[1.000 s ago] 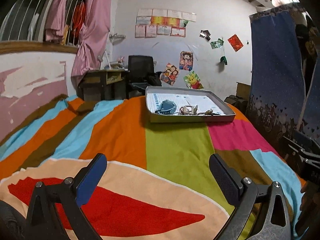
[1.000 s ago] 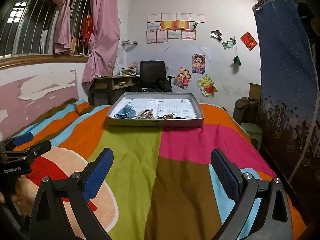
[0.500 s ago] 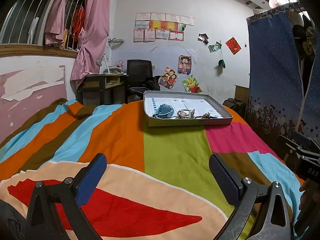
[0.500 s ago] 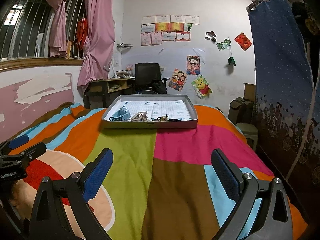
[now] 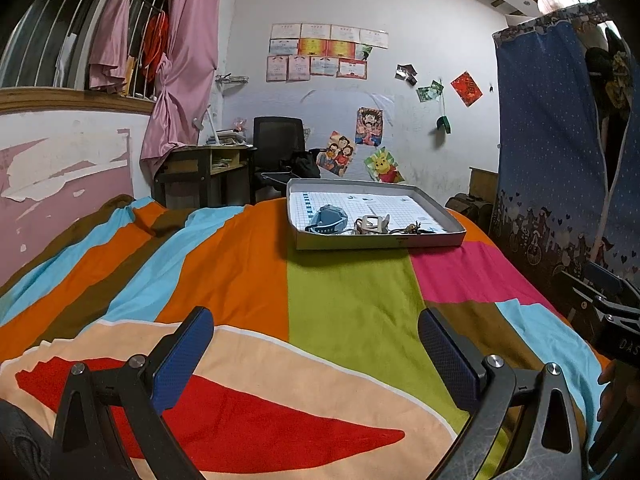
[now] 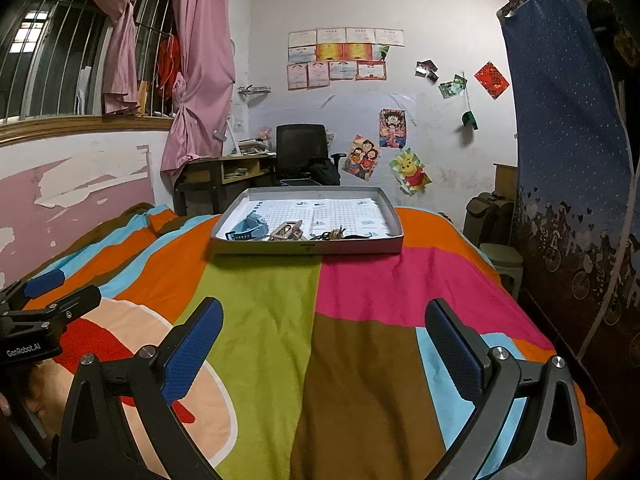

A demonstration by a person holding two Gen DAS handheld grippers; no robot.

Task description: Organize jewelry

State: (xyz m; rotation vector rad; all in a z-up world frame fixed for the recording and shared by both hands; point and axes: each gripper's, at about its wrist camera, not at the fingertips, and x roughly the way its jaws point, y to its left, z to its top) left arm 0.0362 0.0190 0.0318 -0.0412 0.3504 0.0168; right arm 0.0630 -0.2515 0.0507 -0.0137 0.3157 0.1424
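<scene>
two grippers hover low over the striped bedspread (image 6: 256,320), both with jaws spread wide and nothing between the blue pads. the left gripper (image 5: 316,344) and the right gripper (image 6: 324,336) each point straight up the bed toward the shallow grey tray (image 6: 308,247), which sits well ahead of the fingertips, far beyond reach.

inside the tray the jewelry is bunched along the near wall, in a row that runs crosswise to the fingers. in the right wrist view the blue watch (image 6: 250,227) lies ahead and left of the fingers' midline, the pale buckle-like piece (image 6: 286,230) just left of it, and a dark tangle of small items (image 6: 334,234) about dead ahead; what those small items are is too fine to tell. in the left wrist view the tray (image 5: 380,242) sits ahead and slightly right of the midline, with the watch (image 5: 326,222) nearly centred.

i judge neither gripper clearly nearer. the watch favours the left gripper and the tangle the right. the near wall stands between the fingers and the row, so any approach probably has to come over that wall and descend from above.
</scene>
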